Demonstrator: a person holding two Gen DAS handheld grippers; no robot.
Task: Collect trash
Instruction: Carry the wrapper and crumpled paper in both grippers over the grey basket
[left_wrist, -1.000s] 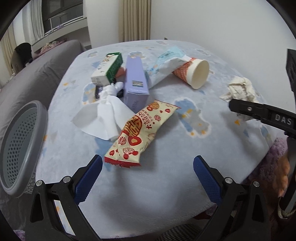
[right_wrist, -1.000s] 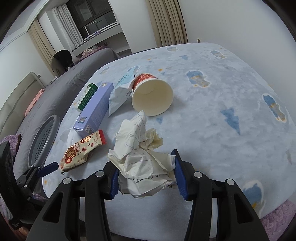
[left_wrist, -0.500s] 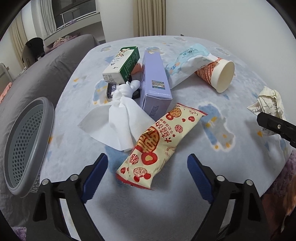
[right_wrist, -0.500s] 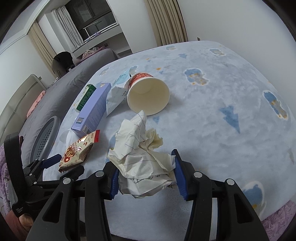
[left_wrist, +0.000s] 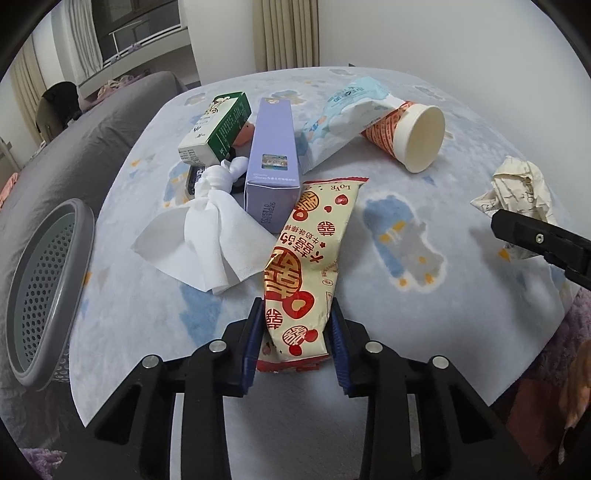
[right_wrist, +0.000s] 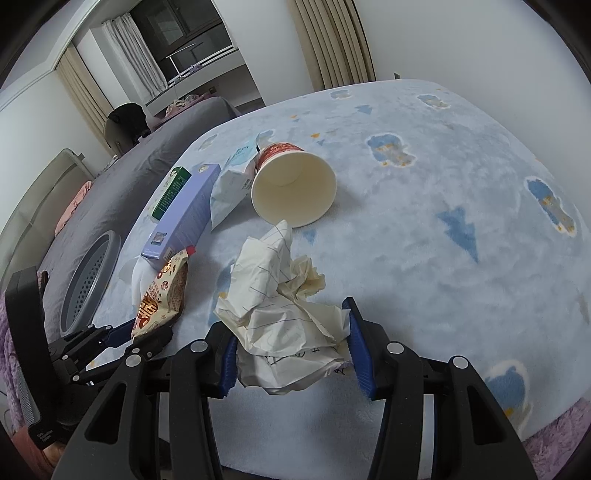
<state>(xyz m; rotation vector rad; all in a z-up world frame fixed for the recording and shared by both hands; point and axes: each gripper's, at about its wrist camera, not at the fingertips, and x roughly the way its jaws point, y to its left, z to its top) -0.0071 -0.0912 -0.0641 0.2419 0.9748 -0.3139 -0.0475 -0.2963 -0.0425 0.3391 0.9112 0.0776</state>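
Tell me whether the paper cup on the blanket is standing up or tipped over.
Tipped over. The paper cup lies on its side on the blue blanket, its open mouth facing the right wrist camera and its inside looking empty.

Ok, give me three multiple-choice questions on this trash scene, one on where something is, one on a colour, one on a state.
1. Where is the grey mesh basket in the left wrist view?
A. Off the blanket's left edge
B. Beside the paper cup
C. Under the purple box

2. What colour is the long box beside the green carton?
A. Red
B. Purple
C. Yellow

3. How does the paper cup lie?
A. Upright
B. Upside down
C. On its side, its mouth open toward the right wrist camera

Answers:
1. A: it sits left of the blanket, apart from the trash pile.
2. B: its faces are pale purple.
3. C: its empty inside shows.

The left tool is closing on the snack wrapper; the right tool grips the crumpled paper.
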